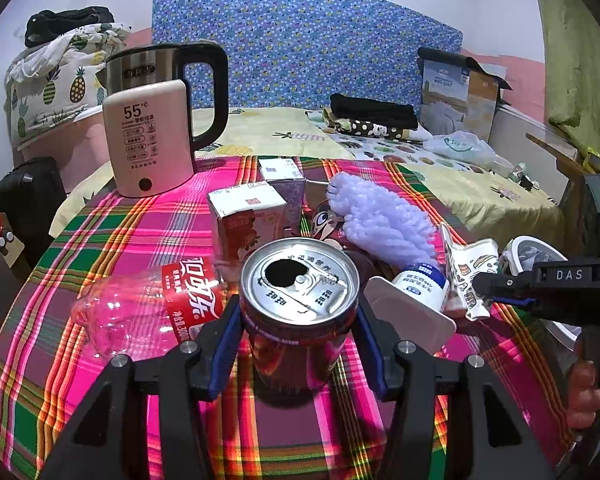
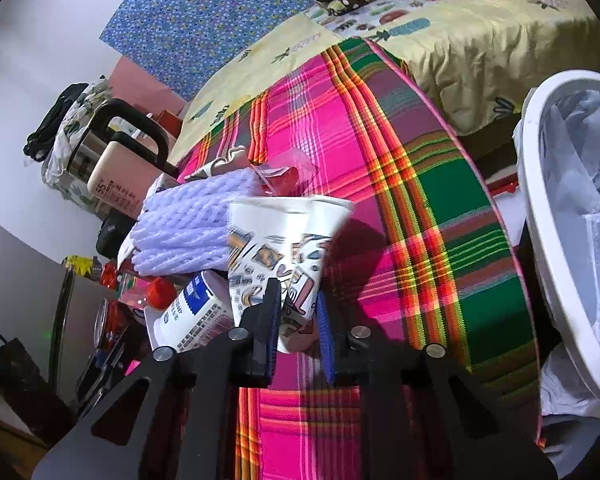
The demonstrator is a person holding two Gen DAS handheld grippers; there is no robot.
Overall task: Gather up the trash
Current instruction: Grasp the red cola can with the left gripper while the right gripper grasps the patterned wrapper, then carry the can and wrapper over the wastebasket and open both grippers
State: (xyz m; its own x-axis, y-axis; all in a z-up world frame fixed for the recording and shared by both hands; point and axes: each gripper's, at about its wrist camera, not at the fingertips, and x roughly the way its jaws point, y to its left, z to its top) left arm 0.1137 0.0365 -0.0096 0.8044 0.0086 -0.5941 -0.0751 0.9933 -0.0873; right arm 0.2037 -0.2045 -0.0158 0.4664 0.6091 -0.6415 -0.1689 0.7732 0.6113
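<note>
A: Left wrist view, near to far: left gripper (image 1: 298,336), pads clamped on the upright can (image 1: 299,304), open top up, probably so nothing spills; then bottle (image 1: 148,308), cartons (image 1: 248,216), kettle (image 1: 156,120).

B: Right wrist view: right gripper (image 2: 298,320), jaws pinching the crushed paper cup (image 2: 280,252) at its base; bin (image 2: 572,216) stands beside the table (image 2: 440,208), likely its destination.

Two cartons (image 1: 246,216), one can (image 1: 298,304), one paper cup (image 2: 284,248), one kettle (image 1: 152,120)
</note>
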